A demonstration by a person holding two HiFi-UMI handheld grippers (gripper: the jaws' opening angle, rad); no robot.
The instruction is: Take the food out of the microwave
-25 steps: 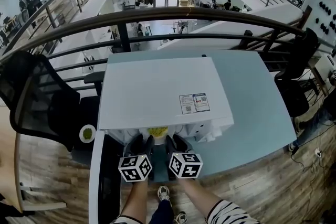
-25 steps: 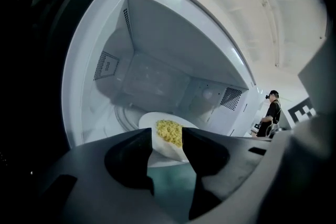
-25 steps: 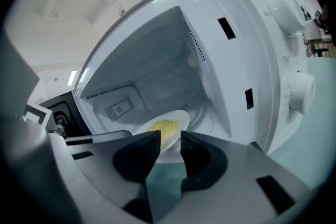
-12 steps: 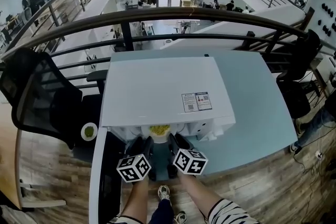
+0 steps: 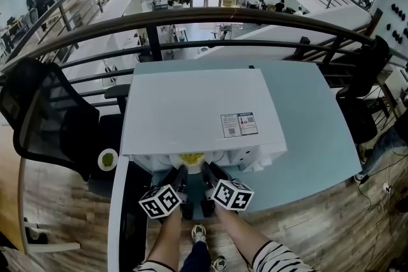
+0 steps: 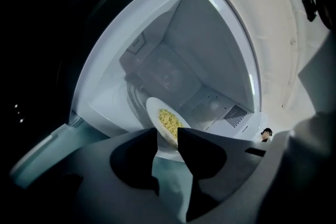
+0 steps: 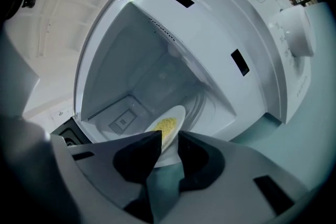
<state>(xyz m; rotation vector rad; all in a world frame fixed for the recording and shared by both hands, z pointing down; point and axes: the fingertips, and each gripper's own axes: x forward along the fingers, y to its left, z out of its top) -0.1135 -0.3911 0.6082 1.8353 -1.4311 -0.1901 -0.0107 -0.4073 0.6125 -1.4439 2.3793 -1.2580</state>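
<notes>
A white microwave [image 5: 191,111] stands on the teal table with its door swung open to the left. At the mouth of its cavity [image 6: 173,60] a white plate [image 6: 157,113] carries yellow food [image 6: 169,121], which also shows in the head view as a yellow patch [image 5: 191,158]. My left gripper [image 6: 168,134] has just been closing, and its jaws now pinch the plate's near rim. My right gripper [image 7: 169,136] has closed the same way on the rim of the plate [image 7: 176,113] from the other side. Both grippers [image 5: 178,174] [image 5: 209,172] sit side by side at the opening.
The dark microwave door [image 5: 127,220] hangs open at my left. The teal table [image 5: 312,137] stretches to the right. A black office chair [image 5: 44,118] and a small dish [image 5: 107,159] stand at the left, with a dark railing [image 5: 204,22] beyond the table.
Both grippers have rolled, so their marker cubes now tilt away from each other. Their jaws have narrowed onto the plate's rim. The plate stays at the cavity mouth.
</notes>
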